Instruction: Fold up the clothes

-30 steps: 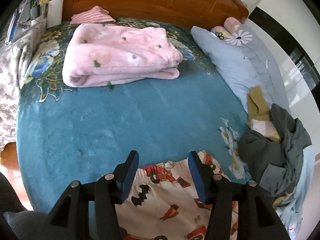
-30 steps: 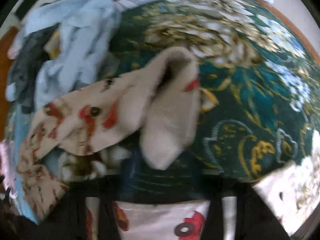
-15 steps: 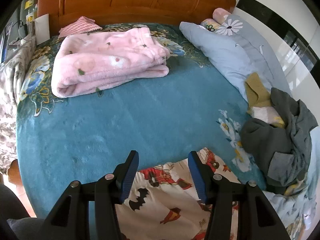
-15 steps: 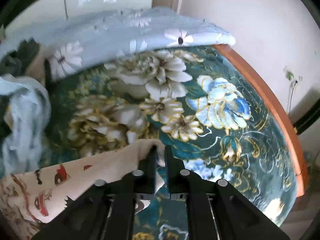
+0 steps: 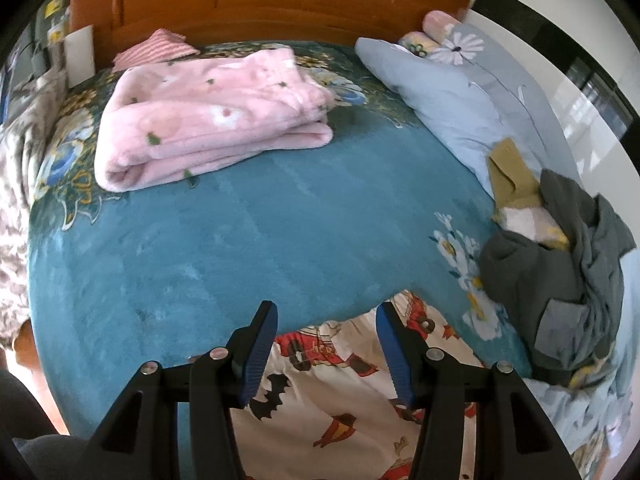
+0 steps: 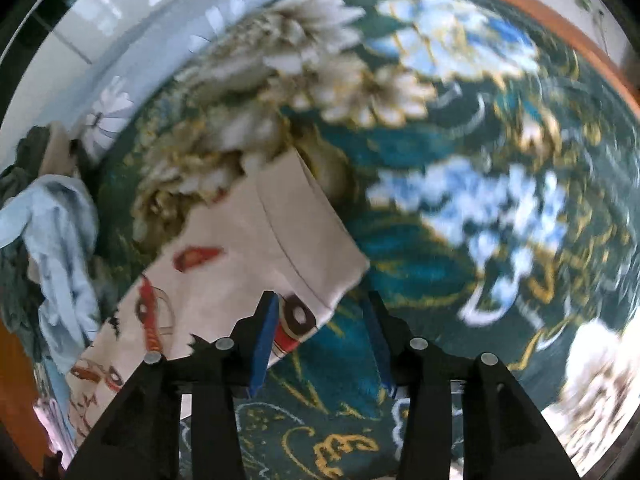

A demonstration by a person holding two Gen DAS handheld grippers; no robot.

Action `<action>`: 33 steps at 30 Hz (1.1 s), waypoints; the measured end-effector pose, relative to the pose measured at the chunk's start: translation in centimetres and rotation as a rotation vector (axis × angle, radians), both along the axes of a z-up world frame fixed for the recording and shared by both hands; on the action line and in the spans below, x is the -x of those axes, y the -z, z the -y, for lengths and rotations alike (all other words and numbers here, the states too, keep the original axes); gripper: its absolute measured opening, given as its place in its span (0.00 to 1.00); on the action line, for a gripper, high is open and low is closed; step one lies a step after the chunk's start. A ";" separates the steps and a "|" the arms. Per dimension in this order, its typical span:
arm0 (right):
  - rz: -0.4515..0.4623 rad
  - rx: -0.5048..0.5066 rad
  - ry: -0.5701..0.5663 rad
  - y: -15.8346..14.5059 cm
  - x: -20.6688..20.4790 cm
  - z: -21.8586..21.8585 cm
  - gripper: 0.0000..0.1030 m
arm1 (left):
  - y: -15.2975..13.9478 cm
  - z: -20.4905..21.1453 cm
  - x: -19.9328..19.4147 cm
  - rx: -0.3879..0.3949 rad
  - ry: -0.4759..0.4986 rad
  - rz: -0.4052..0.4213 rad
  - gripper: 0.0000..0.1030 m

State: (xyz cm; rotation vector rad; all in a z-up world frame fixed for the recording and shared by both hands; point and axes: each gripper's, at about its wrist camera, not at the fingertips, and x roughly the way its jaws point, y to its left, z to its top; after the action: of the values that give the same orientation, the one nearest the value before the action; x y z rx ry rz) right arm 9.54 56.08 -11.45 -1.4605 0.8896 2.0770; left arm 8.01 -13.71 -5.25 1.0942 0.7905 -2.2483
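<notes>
Lying flat, cream cartoon-print garment (image 5: 344, 392), hem uppermost

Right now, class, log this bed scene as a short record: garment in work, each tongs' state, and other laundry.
garment: cartoon-print garment lying on the teal bedspread
left tongs: open, above the garment
right tongs: open, over the garment's hem
folded: pink blanket
unfolded: grey clothes pile
</notes>
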 end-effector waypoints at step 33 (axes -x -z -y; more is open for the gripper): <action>-0.018 0.011 -0.255 -8.0 -7.3 9.7 0.57 | 4.2 8.2 -2.5 -0.520 0.038 0.223 0.69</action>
State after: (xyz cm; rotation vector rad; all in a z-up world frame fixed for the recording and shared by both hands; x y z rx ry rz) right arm 16.86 46.41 -3.48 -1.6368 0.7548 2.2723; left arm 10.49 -21.89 -9.49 1.5700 1.3045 -1.9472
